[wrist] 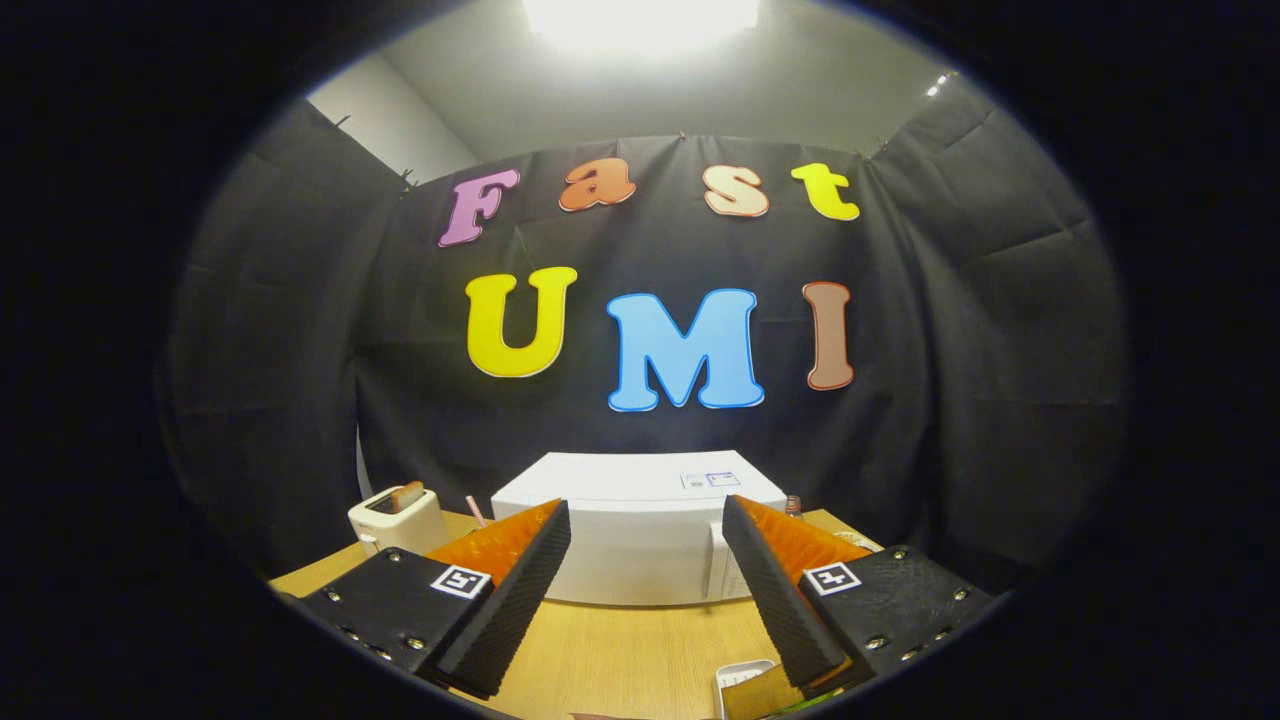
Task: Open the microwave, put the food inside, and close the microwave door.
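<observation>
Fingers of the hand-held gripper [645,590] stand spread wide with nothing between them, released and free of any load. They are raised above the wooden worktop [620,650] and aimed straight at the white microwave [640,540], which sits beyond them at the back of the worktop against the booth wall, its door apparently shut. That framing suits an approach to the door, which I judge to be the first step in hand, with opening not yet begun. Just below the right finger lies a small white tray [745,680] with something brown on it, probably the food, kept close for loading later. A pale toaster [398,518] with a slice in its slot stands left of the microwave, apart from it.
</observation>
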Demonstrator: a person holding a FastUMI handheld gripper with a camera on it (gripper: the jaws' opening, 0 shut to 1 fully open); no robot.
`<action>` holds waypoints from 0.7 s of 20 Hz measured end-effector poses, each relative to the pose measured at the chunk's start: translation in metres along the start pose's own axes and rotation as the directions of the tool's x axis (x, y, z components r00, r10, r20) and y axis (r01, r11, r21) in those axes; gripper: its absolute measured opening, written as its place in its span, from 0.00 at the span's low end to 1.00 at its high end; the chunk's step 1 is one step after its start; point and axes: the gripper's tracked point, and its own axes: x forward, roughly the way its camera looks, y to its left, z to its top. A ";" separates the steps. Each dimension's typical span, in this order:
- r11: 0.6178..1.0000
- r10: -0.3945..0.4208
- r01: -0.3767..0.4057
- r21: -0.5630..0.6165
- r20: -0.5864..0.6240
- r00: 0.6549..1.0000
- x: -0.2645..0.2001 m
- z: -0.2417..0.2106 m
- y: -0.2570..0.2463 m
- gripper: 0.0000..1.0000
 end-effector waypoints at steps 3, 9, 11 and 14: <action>1.000 -0.015 0.015 0.008 -0.006 1.000 0.029 -0.026 -0.017 0.98; 0.996 -0.060 0.065 0.064 -0.066 0.996 0.101 -0.087 -0.054 0.98; 0.995 -0.082 0.086 0.047 -0.072 0.994 0.123 -0.102 -0.067 0.98; 0.996 -0.083 0.084 0.016 -0.058 0.995 0.147 -0.117 -0.076 0.96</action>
